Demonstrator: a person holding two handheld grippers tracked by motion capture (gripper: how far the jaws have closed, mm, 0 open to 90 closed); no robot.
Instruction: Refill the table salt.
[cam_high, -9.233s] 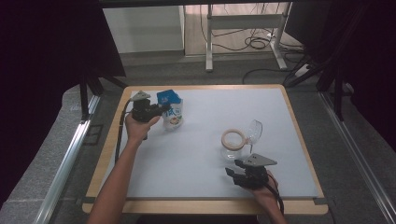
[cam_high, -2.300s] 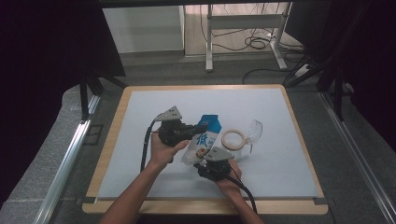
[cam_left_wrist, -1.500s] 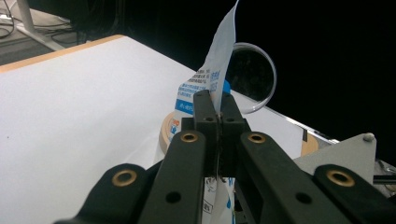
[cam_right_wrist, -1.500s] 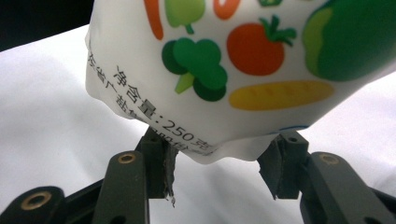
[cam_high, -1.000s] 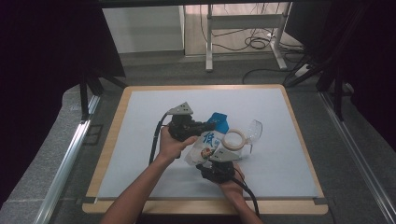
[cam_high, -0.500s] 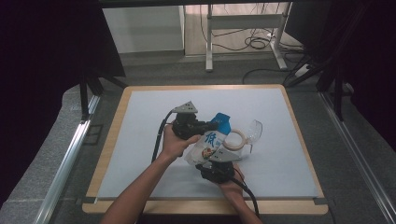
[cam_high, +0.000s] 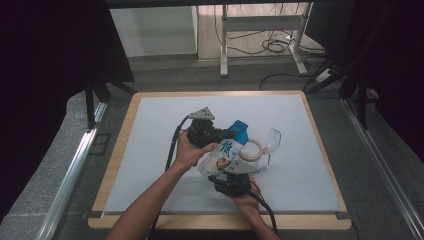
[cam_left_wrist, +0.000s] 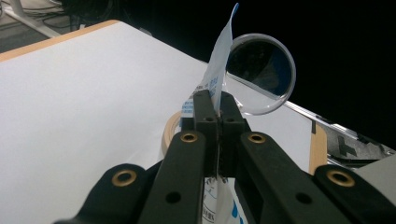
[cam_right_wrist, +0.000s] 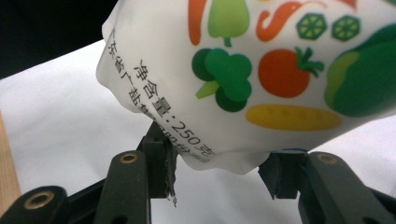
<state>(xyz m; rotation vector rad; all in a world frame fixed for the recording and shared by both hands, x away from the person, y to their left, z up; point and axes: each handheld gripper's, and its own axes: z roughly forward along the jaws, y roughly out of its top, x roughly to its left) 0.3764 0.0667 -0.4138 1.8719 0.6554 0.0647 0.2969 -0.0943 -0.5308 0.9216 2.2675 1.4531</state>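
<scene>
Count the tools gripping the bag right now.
2. The left tool is shut on the bag's thin upper edge; the right tool clamps its bottom end. Both sit mid-table, beside the tape roll.

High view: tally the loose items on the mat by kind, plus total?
Printed pouch: 1
Tape roll: 1
Clear glass: 1
Total: 3
</scene>
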